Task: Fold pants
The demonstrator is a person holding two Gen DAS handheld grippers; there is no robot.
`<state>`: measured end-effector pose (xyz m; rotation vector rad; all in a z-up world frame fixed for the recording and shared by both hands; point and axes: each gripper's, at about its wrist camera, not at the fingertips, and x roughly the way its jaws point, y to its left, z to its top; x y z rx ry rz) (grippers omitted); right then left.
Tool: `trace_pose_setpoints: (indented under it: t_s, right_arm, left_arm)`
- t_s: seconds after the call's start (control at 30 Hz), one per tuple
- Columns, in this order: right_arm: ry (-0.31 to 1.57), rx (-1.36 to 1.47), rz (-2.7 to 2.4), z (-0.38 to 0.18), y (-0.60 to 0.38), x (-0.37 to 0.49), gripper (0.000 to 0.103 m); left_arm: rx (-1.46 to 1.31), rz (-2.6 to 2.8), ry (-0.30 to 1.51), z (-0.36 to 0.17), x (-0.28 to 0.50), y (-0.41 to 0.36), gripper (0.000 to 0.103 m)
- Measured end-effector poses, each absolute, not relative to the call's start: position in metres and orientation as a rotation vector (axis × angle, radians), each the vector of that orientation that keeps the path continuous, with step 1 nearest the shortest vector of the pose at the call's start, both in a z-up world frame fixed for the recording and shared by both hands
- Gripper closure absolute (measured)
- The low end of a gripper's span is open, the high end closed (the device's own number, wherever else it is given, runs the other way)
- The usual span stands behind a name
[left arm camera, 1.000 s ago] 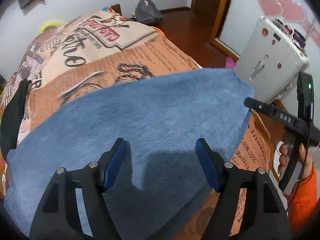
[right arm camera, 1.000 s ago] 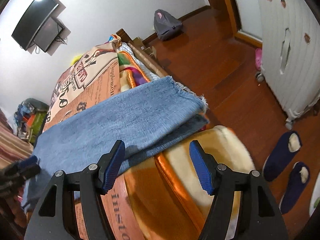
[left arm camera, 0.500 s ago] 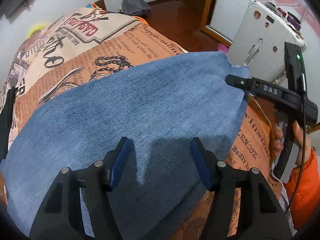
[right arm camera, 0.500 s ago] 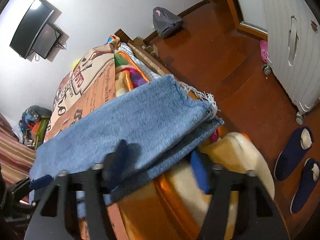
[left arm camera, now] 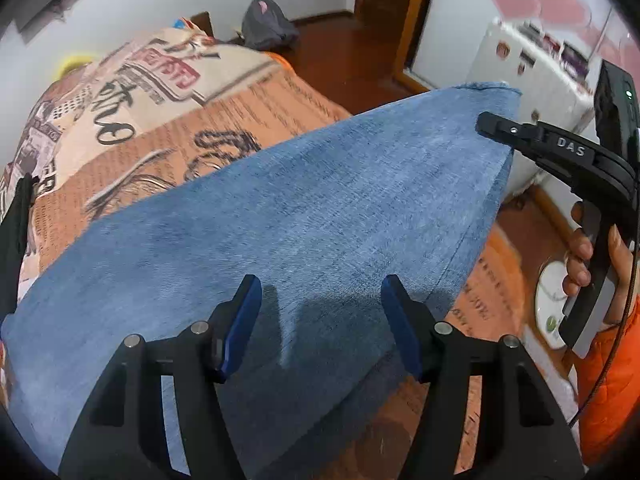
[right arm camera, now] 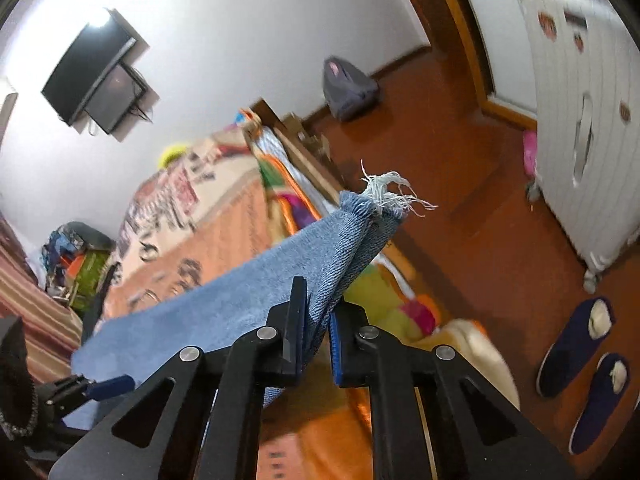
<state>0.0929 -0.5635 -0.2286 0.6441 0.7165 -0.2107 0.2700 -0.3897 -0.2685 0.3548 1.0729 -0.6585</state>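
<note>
Even indoor light, strongest on the white wall (right arm camera: pixel 240 40) at upper left. The left hand-held gripper (left arm camera: pixel 320 312) shadows the blue denim pants (left arm camera: pixel 320 200). Fisheye bending, dark corners, motion blur throughout.

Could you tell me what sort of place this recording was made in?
Most likely a home bedroom: a bed with a newspaper-print cover fills the left wrist view, a television hangs on the wall, and slippers sit on the wooden floor.

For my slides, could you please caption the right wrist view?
Right hand-held gripper shut on the frayed hem end of blue denim pants, lifting it above the patterned bedspread.
</note>
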Motion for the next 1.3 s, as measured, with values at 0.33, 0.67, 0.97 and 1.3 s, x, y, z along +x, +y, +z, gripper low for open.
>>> trace_pose_setpoints:
  t_s: [0.33, 0.67, 0.97, 1.3]
  right_arm:
    - [0.548, 0.53, -0.129, -0.14, -0.519, 0.086, 0.095]
    - [0.436, 0.384, 0.003, -0.071, -0.435, 0.084, 0.095]
    - [0.431, 0.298, 0.151, -0.058, -0.351, 0.104, 0.096]
    - [0.544, 0.205, 0.362, -0.081, -0.255, 0.132, 0.096]
  left_arm:
    - [0.266, -0.593, 0.906, -0.192, 0.26, -0.32, 0.041]
    - [0.158, -0.516, 0.792, -0.14, 0.243, -0.22, 0.041]
    - [0.108, -0.441, 0.716, -0.117, 0.231, -0.134, 0.041]
    - [0.013, -0.34, 0.713, -0.119, 0.227, -0.05, 0.041]
